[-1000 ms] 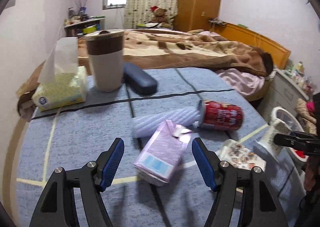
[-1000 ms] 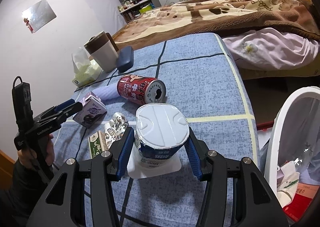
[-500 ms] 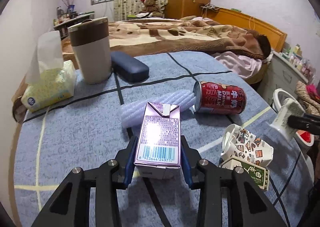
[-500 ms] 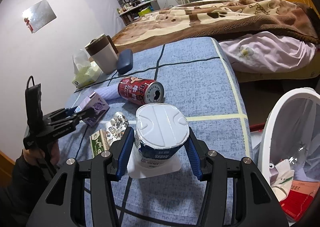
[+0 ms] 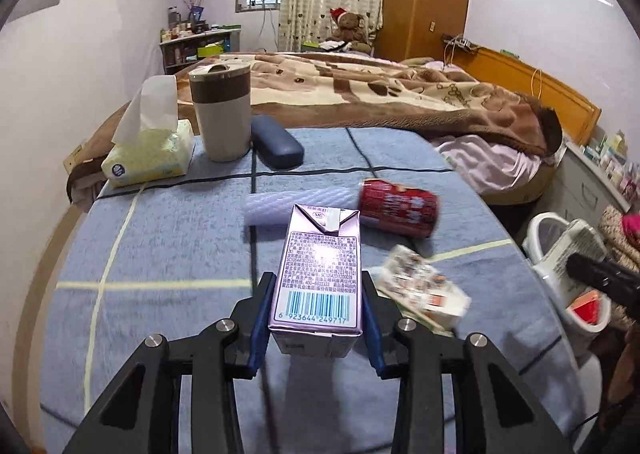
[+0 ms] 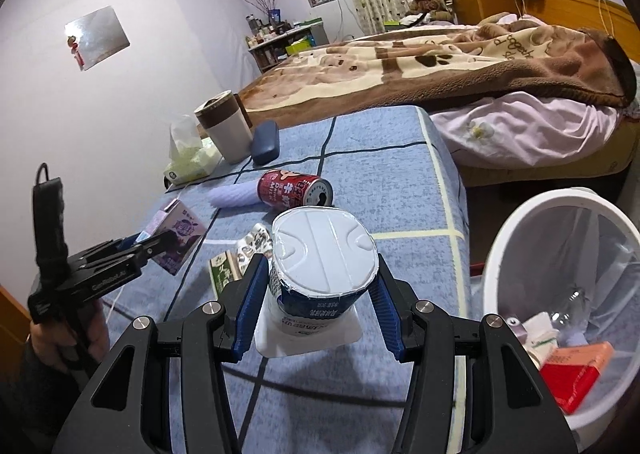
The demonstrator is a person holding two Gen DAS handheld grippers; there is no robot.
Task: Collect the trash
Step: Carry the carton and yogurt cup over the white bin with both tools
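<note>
My left gripper point(image 5: 316, 318) is shut on a purple milk carton point(image 5: 320, 274) and holds it above the blue tablecloth; from the right wrist view the carton point(image 6: 178, 234) hangs in that gripper point(image 6: 156, 244) off the table. My right gripper point(image 6: 320, 294) is shut on a white yogurt cup point(image 6: 324, 266) with a sealed lid, near the table's right edge. A red can point(image 5: 396, 208) lies on its side beside a ribbed lavender tube point(image 5: 296, 204). A crumpled paper cup point(image 5: 420, 282) and a green wrapper point(image 6: 224, 270) lie nearby. A white trash bin point(image 6: 560, 294) with trash stands right of the table.
A tissue pack point(image 5: 148, 158), a tall tumbler point(image 5: 222, 114) and a dark glasses case point(image 5: 276, 146) stand at the table's far left. A bed with a brown blanket point(image 5: 380, 94) lies behind. Drawers point(image 5: 592, 182) stand at the right.
My left gripper closed on the purple carton and lifted it off the table. My right gripper kept hold of the yogurt cup and shifted toward the bin.
</note>
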